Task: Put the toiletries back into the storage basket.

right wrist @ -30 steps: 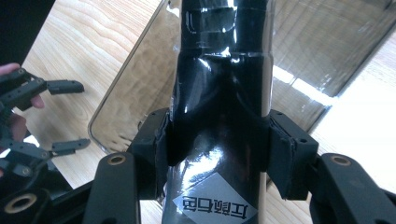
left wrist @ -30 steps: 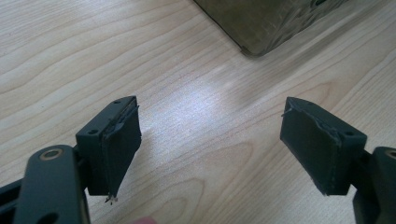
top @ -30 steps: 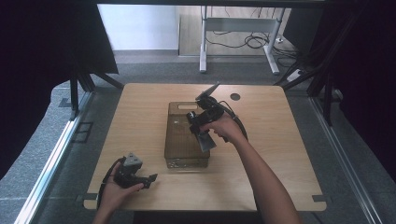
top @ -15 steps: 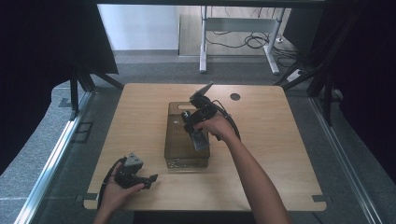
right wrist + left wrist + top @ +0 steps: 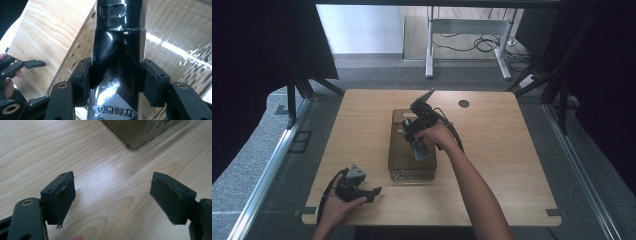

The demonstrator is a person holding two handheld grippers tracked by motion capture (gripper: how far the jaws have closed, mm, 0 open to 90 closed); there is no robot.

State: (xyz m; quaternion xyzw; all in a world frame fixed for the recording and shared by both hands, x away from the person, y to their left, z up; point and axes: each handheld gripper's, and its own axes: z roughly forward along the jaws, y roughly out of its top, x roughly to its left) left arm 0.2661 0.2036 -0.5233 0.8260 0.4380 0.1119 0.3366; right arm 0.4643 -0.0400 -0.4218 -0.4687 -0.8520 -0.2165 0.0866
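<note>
While its two jaws press on either flank of a glossy black plastic pouch with a white label (image 5: pixel 117 65), the right hand-held gripper (image 5: pixel 117 76) holds that pouch over the open top of the translucent brownish plastic box (image 5: pixel 398 165), which stands lengthwise at the middle of the light wooden desk (image 5: pixel 507 150). From the high view the pouch (image 5: pixel 420 149) hangs tilted above the box's middle, its lower end just inside the rim as far as can be told; whether it touches the floor of the box I cannot say. The left hand-held gripper (image 5: pixel 362 191) rests near the desk's front edge, well apart from the box on its left, with its jaws spread wide and nothing between them; a corner of the box (image 5: pixel 136 135) lies ahead of them.

I judge the carrying to be nearly done: the pouch has reached the box and is gripped. Left are lowering it in, letting go and withdrawing.

Counted: one pouch, one box, two grippers, one desk. The box appears otherwise bare inside.
</note>
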